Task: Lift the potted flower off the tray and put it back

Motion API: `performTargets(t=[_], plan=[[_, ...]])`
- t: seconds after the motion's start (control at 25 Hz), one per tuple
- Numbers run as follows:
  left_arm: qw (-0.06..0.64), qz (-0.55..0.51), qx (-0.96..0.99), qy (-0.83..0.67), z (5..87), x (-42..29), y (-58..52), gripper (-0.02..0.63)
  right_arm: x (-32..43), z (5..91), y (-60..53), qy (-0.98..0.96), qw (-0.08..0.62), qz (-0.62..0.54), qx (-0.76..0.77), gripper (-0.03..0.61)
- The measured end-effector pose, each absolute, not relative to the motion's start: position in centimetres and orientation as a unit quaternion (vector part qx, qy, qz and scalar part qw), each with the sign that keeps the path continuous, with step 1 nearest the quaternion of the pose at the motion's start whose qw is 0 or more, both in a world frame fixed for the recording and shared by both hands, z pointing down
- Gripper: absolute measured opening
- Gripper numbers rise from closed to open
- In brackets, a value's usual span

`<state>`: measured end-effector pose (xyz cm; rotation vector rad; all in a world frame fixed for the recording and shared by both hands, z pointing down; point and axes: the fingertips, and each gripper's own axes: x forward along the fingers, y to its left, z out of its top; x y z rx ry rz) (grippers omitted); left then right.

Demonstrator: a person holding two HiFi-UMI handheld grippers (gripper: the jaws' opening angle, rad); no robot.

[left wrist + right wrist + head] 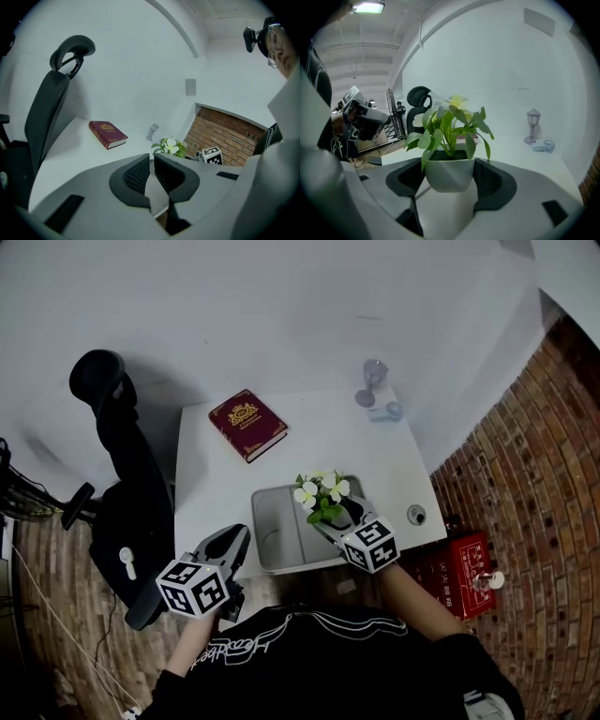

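Right gripper [450,179]: jaws set wide and clamped on the pot, one ribbed pad pressed to each side of it.
Potted flower [322,495]: upright between the right gripper's jaws; the white pot sits at the pads, and the green leaves and pale blossoms rise above and ahead of them.
Tray [277,523]: grey, shallow, directly beneath and ahead of the right gripper; the plant stands over its far right corner. Whether the pot's base touches the tray cannot be told.
Left gripper [151,165]: jaws together save for a thin slit, nothing between them; it is held at the table's near edge, just left of the tray.
Table [328,446]: white, extending ahead of both grippers.
Book [247,425]: dark red, lying flat, ahead of the left gripper and a little to its left, well apart from the tray.
Lamp figurine [533,124]: small, upright, far ahead of the right gripper and to its right, near the wall.
Chair [127,465]: black, to the left of the left gripper, beside the table.
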<state>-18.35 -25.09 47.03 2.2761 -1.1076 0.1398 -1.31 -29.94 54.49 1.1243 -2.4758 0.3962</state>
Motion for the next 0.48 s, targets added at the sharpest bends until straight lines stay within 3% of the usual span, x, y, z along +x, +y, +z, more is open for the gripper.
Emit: performTargets(t=[0.48], plan=[[0.305,0.066,0.851,-0.423,48.4,-19.7,-27.4,0.052,-1.5,60.3,-32.0,-0.876,0.22,0.153,0.401,0.324]])
